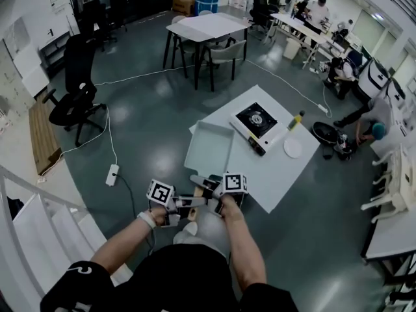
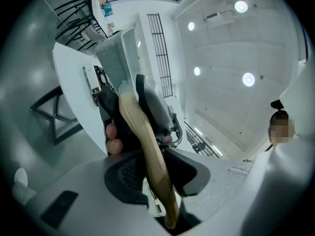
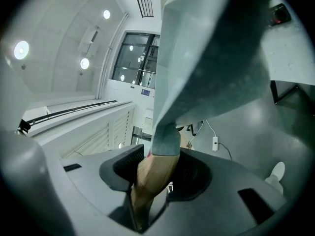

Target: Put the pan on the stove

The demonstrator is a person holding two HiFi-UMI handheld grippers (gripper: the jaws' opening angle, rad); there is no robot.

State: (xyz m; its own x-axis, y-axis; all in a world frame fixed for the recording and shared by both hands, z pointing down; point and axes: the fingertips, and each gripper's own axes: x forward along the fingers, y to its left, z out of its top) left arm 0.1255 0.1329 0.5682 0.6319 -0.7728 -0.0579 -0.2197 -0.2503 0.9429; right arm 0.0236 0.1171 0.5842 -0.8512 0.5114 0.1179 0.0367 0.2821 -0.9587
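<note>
Both sets of fingers are clenched on the pan's wooden handle (image 2: 142, 141): the left gripper (image 2: 147, 167) and right gripper (image 3: 155, 173) pinch it from opposite sides. The square pan (image 1: 209, 149) is carried out ahead, at the white table's (image 1: 266, 177) near-left edge. Only the head view shows the stove (image 1: 255, 123) farther along that table. Bare floor (image 1: 149, 119) surrounds the table.

pale grey pan (image 1: 209, 147), tan handle (image 2: 147, 147), white table (image 1: 289, 174)

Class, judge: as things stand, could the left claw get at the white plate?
Probably not: the left claw is shut on the wooden handle of the pan, and the white plate lies across the table.
</note>
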